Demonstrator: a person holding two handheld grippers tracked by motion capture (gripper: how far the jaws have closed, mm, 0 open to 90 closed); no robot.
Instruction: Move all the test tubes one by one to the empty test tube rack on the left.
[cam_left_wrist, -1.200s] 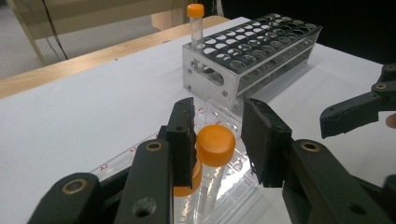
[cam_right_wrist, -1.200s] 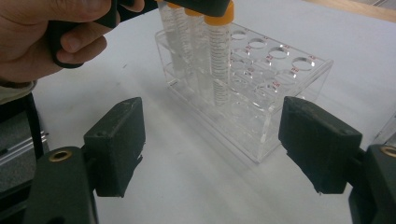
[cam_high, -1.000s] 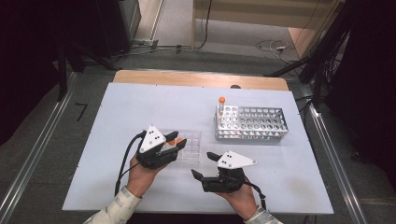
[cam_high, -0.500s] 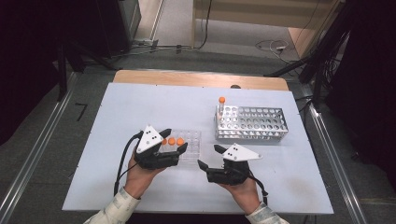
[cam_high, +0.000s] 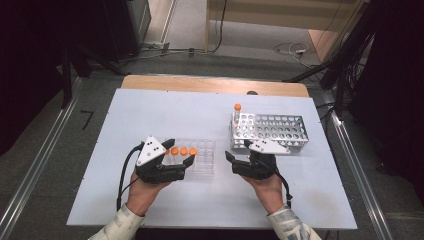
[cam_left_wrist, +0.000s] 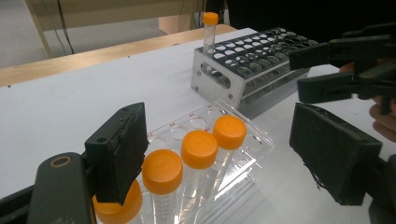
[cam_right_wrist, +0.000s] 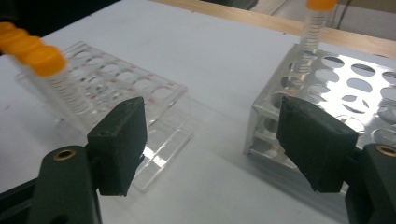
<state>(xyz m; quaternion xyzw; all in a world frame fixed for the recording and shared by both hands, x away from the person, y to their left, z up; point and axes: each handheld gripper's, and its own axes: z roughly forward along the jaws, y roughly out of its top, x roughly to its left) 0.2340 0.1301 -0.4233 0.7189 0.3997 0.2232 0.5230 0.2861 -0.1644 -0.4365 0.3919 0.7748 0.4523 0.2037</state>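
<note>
The left gripper (cam_left_wrist: 224, 154), its jaws just opened, straddles the orange-capped tubes (cam_left_wrist: 199, 149) unpinched (right gripper (cam_right_wrist: 219, 144) spread, empty); next, pinching one tube.

left gripper (cam_high: 179, 153): held low in the left hand (cam_high: 145, 192), jaws just opened and standing wide, nothing pressed between the pads
right gripper (cam_high: 237, 152): held in the right hand (cam_high: 266, 186), jaws wide apart, nothing between them
forearms: both enter from the bottom edge, light sleeves at the wrists
</note>
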